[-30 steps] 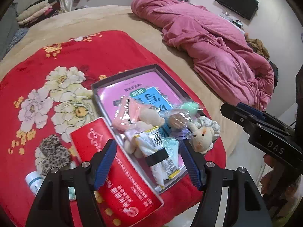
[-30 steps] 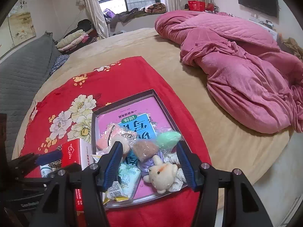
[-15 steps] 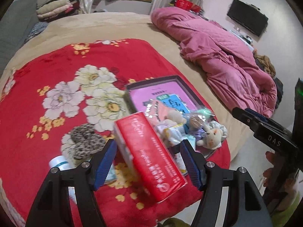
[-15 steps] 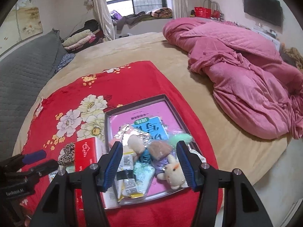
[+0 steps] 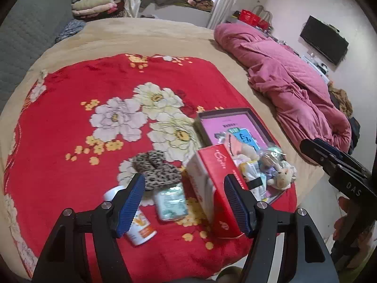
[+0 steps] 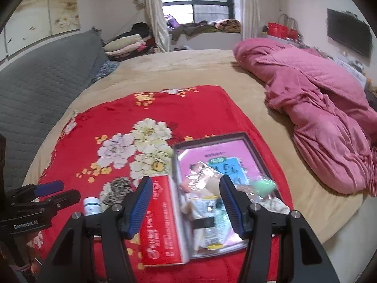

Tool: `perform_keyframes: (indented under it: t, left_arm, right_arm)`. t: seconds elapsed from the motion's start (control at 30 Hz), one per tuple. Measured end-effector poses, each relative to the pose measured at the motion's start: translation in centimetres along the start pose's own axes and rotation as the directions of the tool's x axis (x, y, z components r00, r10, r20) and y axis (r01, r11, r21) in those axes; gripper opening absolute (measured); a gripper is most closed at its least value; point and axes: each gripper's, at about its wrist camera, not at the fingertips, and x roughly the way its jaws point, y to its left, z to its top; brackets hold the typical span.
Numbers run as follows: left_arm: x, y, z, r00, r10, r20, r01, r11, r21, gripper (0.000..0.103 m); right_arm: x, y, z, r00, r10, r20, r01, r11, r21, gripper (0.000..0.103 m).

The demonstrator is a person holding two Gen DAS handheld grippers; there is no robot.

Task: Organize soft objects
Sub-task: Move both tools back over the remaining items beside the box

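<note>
On the red floral blanket (image 5: 70, 141), near edge, you have the whole job laid out. Shallow dark-rimmed tray with a pink liner (image 6: 255, 151) sits right of centre and already holds the soft stuff: a small cream plush animal (image 5: 281, 176) at its near right corner, a mint-green squishy in clear wrap (image 6: 264, 185), and crinkly snack packets (image 6: 205, 210). Red rectangular tissue box (image 6: 162, 221) lies against the tray's left rim.

Outside the tray, left of the box: a leopard-print fabric scrunchie (image 5: 154, 171), a flat teal-green packet (image 5: 172, 201) and a white bottle with an orange label (image 5: 139, 226). The scrunchie touches neither the tray nor the box.

Your left gripper (image 5: 183, 202) hangs above the packet and bottle, jaws spread, nothing between them. Your right gripper (image 6: 183, 202) hangs over the box and the tray's near end, jaws likewise parted and empty.

My read: you're between picks, most soft items sorted, the scrunchie the likely one left. The packet may count too; I can't tell if it's soft.

Next move: drop the left gripper onto the scrunchie, pinch across its bunched middle, lift it clear of the box, and release in the tray's far, bare half. Keep the right gripper out of the way. Fabric is limp, so grip deep.
</note>
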Motion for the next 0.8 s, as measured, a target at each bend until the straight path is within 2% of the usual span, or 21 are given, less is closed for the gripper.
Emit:
perform_keyframes:
  t: [0.43, 0.8]
  left_arm:
    - [-0.9, 4.6, 0.9, 1.0, 0.015, 0.007, -0.014, 0.999, -0.051, 0.071]
    - [2.8, 7.5, 1.9, 0.998, 0.025, -0.053, -0.03, 0.994, -0.101, 0.071]
  right_arm:
    - [1.0, 7.2, -0.3, 0.997, 0.076, -0.031, -0.079, 0.993, -0.09, 0.059]
    - [4.1, 11.5, -2.9, 0.985, 0.125, -0.121, -0.141, 0.98, -0.137, 0.059]
